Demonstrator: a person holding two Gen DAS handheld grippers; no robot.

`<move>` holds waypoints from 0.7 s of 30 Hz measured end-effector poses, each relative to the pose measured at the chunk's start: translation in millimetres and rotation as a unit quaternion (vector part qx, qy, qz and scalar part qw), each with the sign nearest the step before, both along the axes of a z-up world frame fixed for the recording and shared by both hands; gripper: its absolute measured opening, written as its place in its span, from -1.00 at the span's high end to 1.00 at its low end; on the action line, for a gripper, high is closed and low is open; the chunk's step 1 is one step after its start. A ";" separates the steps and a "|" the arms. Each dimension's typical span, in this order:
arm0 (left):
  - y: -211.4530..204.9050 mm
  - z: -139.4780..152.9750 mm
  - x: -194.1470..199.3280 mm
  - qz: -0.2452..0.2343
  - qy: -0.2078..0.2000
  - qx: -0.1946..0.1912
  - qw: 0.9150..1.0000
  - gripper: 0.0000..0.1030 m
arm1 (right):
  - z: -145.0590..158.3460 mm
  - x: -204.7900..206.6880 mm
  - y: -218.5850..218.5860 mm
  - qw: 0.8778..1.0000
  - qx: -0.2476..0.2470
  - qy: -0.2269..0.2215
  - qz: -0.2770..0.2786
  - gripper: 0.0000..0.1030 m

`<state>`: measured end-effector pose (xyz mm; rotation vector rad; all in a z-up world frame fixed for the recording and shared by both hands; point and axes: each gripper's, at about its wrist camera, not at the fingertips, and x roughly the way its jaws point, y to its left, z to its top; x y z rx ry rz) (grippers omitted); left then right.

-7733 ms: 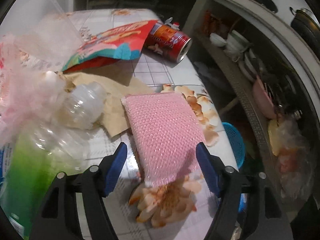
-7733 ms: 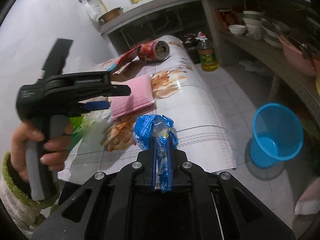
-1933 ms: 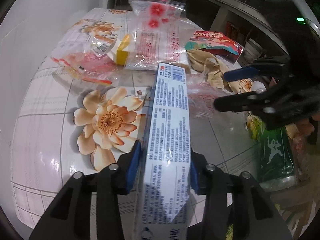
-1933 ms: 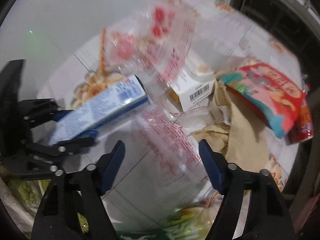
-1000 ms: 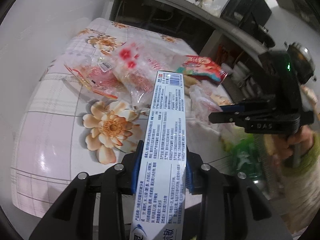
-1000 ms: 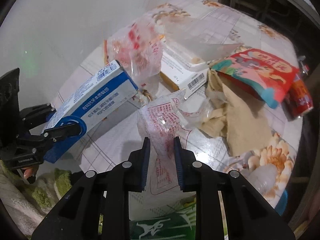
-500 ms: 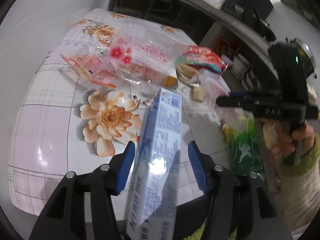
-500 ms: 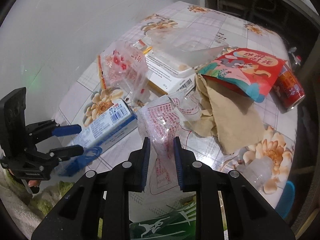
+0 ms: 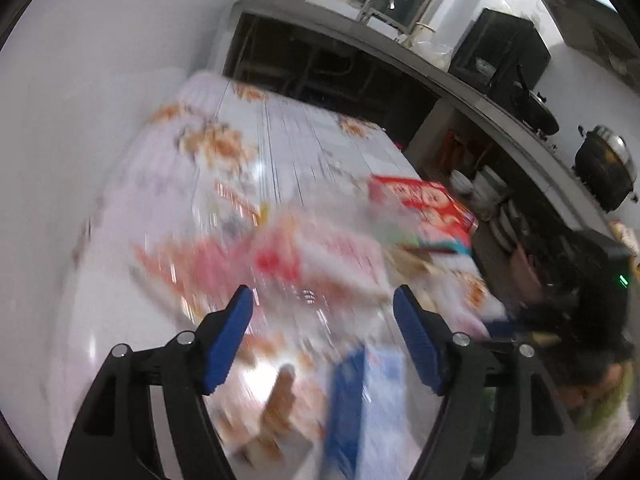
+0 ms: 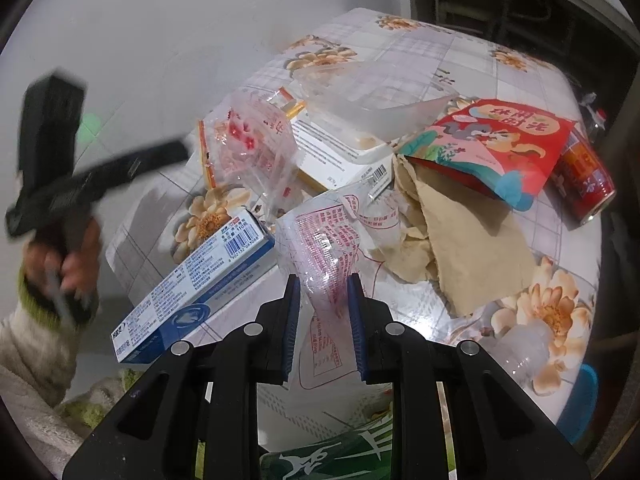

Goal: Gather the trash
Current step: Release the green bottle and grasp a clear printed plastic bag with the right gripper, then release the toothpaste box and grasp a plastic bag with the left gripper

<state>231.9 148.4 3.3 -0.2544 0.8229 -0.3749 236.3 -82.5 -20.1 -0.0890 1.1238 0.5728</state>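
Item: clear printed plastic bag (image 10: pixel 320 264), crumpled, red lettering; pinched in the right gripper (image 10: pixel 322 312) at table centre. Blue-and-white carton (image 10: pixel 200 280) at 9 o'clock of it, lying loose on the floral table (image 10: pixel 460 60); left gripper (image 9: pixel 322 340) jaws just opened, nothing between them. Uncollected: flowered bag (image 10: pixel 248 140) at 11, white box (image 10: pixel 340 152) at 12, red snack pouch (image 10: pixel 492 140) and can (image 10: pixel 584 180) at 2, brown paper (image 10: pixel 460 240) at 3. Collection barely begun, by appearance.
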 end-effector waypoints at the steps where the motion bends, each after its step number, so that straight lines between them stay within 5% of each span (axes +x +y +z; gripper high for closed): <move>1: 0.2 0.8 9.4 0.001 -0.009 0.015 1.000 -0.40 | 0.0 0.0 0.6 1.000 0.001 0.000 0.002 0.56; 4: -2.1 -5.1 42.3 -0.020 -0.017 0.059 0.998 -0.41 | -0.2 0.1 2.5 1.000 0.004 0.000 0.007 0.56; 9: 5.4 -27.3 81.4 -0.058 0.028 0.043 0.997 -0.41 | -3.2 2.9 3.9 1.000 0.004 0.003 0.012 0.55; 13: 7.7 -42.1 91.5 -0.065 0.060 0.031 0.996 -0.02 | -6.0 6.0 3.2 1.000 0.006 0.008 0.010 0.55; 21: 10.5 -39.7 79.5 -0.065 0.056 0.011 0.996 0.69 | -8.3 9.5 1.4 1.000 0.013 0.010 0.005 0.55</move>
